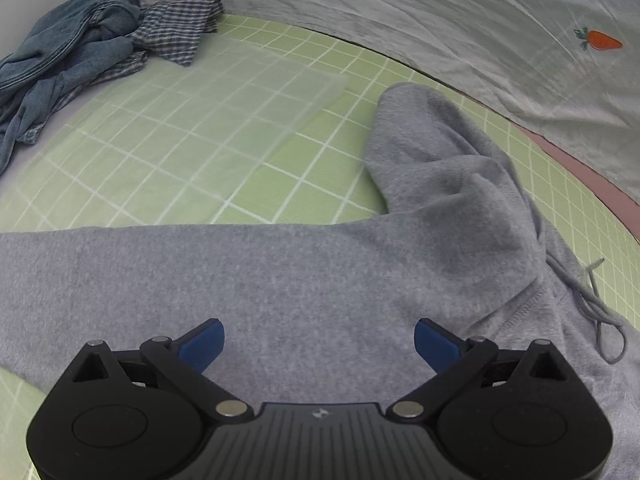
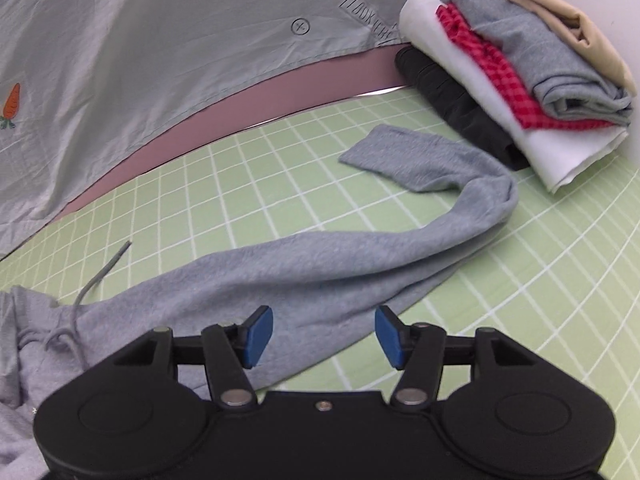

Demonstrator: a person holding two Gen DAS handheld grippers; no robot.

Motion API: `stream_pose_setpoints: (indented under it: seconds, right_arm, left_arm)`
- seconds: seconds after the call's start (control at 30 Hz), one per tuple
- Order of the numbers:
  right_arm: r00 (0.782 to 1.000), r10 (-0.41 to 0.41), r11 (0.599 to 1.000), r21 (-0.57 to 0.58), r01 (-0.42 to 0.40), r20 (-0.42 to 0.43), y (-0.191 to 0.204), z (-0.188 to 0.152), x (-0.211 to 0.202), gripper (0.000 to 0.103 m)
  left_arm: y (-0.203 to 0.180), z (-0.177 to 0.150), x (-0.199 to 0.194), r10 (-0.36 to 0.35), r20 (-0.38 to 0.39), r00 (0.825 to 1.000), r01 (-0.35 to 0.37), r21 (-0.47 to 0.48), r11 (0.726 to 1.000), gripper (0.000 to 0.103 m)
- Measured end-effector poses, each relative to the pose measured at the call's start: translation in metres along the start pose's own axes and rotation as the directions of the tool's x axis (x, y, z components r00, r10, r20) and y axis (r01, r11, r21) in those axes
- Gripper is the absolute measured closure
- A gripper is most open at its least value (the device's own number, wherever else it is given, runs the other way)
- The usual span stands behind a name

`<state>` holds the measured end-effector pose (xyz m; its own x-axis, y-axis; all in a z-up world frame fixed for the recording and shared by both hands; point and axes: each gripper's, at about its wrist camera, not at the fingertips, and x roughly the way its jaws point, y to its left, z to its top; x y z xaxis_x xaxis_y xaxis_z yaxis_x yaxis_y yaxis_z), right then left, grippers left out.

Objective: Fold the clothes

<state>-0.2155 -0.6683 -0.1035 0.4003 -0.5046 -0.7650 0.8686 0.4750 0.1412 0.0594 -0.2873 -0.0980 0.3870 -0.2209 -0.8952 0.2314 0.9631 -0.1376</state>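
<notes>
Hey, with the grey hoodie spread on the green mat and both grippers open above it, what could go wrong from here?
1. The long sleeve curls toward the folded stack; swinging it over might nudge the stack.
2. The loose drawstring trails onto the green mat and could snag in the left gripper or end up sticking out of the fold.
3. The hood lies bunched, so folding the grey hoodie now could trap a lump.
</notes>
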Motion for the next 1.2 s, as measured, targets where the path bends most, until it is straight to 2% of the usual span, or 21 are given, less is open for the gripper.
stream_pose_setpoints:
  seconds: [0.13, 0.27, 0.4, 0.43, 0.5, 0.53, 0.57, 0.6, 0.63, 0.67, 0.7, 0.77, 0.8, 0.9, 0.97, 1.03, 1.07, 1.13, 1.17, 1.2]
  right_arm:
    - [0.999, 0.025, 0.999, 0.039, -0.024, -0.036, 0.008, 0.0, 0.014, 0.037]
    - [0.999, -0.028, 0.997, 0.064, 0.031, -0.046, 0.011, 0.006, 0.028, 0.025]
    - [0.996, -0.056, 0.992, 0.11, 0.064, -0.068, 0.009, 0.012, 0.043, 0.021]
    - [0.996, -0.062, 0.99, 0.118, 0.07, -0.067, 0.008, 0.013, 0.045, 0.02]
    - [0.996, -0.069, 0.989, 0.129, 0.076, -0.06, 0.008, 0.016, 0.048, 0.018]
    - [0.996, -0.073, 0.988, 0.135, 0.08, -0.057, 0.008, 0.017, 0.049, 0.019]
    - [0.996, -0.076, 0.987, 0.135, 0.083, -0.053, 0.008, 0.018, 0.05, 0.027]
    - [0.996, -0.076, 0.989, 0.122, 0.081, -0.047, 0.008, 0.019, 0.05, 0.045]
    - [0.997, -0.071, 0.992, 0.099, 0.074, -0.037, 0.008, 0.021, 0.05, 0.058]
    - [0.998, -0.065, 0.995, 0.075, 0.067, -0.027, 0.008, 0.023, 0.049, 0.079]
    - [0.998, -0.059, 0.997, 0.052, 0.059, -0.018, 0.008, 0.024, 0.048, 0.103]
    - [0.998, -0.054, 0.998, 0.015, 0.054, 0.012, 0.007, 0.029, 0.045, 0.103]
    - [0.995, -0.084, 0.996, 0.016, 0.083, 0.052, 0.002, 0.034, 0.038, 0.103]
    - [0.96, -0.214, 0.977, 0.041, 0.21, 0.181, -0.02, 0.055, 0.013, 0.103]
    - [0.952, -0.225, 0.972, 0.113, 0.205, 0.21, -0.048, 0.075, -0.002, 0.103]
    - [0.965, -0.189, 0.973, 0.17, 0.158, 0.18, -0.068, 0.086, -0.003, 0.103]
    - [0.973, -0.166, 0.973, 0.188, 0.135, 0.158, -0.072, 0.086, 0.001, 0.099]
    - [0.987, -0.123, 0.976, 0.191, 0.102, 0.099, -0.071, 0.078, 0.014, 0.073]
    - [0.991, -0.108, 0.979, 0.182, 0.093, 0.076, -0.068, 0.072, 0.021, 0.053]
    - [0.993, -0.102, 0.983, 0.158, 0.091, 0.061, -0.062, 0.065, 0.026, 0.047]
  left_arm:
    - [-0.022, 0.01, 0.007, -0.033, 0.005, 0.999, 0.033, 0.025, 0.999, 0.002]
    - [-0.039, 0.024, 0.009, -0.094, 0.022, 0.995, 0.093, 0.032, 0.995, 0.002]
    - [-0.051, 0.031, 0.015, -0.118, 0.025, 0.993, 0.117, 0.043, 0.992, 0.003]
    - [-0.051, 0.032, 0.017, -0.126, 0.027, 0.992, 0.125, 0.043, 0.991, 0.006]
    - [-0.052, 0.034, 0.021, -0.133, 0.017, 0.991, 0.132, 0.035, 0.991, 0.023]
    - [-0.052, 0.034, 0.023, -0.145, 0.013, 0.989, 0.144, 0.029, 0.989, 0.037]
    - [-0.051, 0.034, 0.024, -0.16, 0.01, 0.987, 0.159, 0.023, 0.987, 0.054]
    - [-0.051, 0.034, 0.026, -0.175, 0.007, 0.985, 0.175, 0.016, 0.984, 0.064]
    - [-0.051, 0.034, 0.026, -0.175, 0.008, 0.985, 0.175, 0.024, 0.984, 0.095]
    - [-0.052, 0.033, 0.026, -0.169, 0.01, 0.986, 0.169, 0.038, 0.985, 0.099]
    - [-0.053, 0.033, 0.026, -0.163, 0.012, 0.986, 0.162, 0.052, 0.985, 0.099]
    - [-0.053, 0.033, 0.022, -0.148, 0.026, 0.989, 0.145, 0.075, 0.987, 0.1]
    - [-0.049, 0.034, 0.017, -0.128, 0.046, 0.991, 0.124, 0.076, 0.989, 0.1]
    - [-0.028, 0.04, 0.004, -0.085, 0.078, 0.993, 0.082, 0.043, 0.996, 0.1]
    - [-0.013, 0.043, 0.002, -0.088, 0.069, 0.994, 0.089, -0.008, 0.996, 0.1]
    - [-0.009, 0.04, 0.004, -0.081, 0.058, 0.995, 0.082, -0.022, 0.996, 0.1]
    - [-0.008, 0.039, 0.006, -0.076, 0.053, 0.996, 0.077, -0.025, 0.997, 0.1]
    - [-0.01, 0.034, 0.005, -0.073, 0.051, 0.996, 0.074, -0.022, 0.997, 0.1]
    - [-0.012, 0.032, 0.005, -0.072, 0.05, 0.996, 0.073, -0.02, 0.997, 0.1]
    - [-0.014, 0.03, 0.005, -0.07, 0.05, 0.996, 0.071, -0.017, 0.997, 0.1]
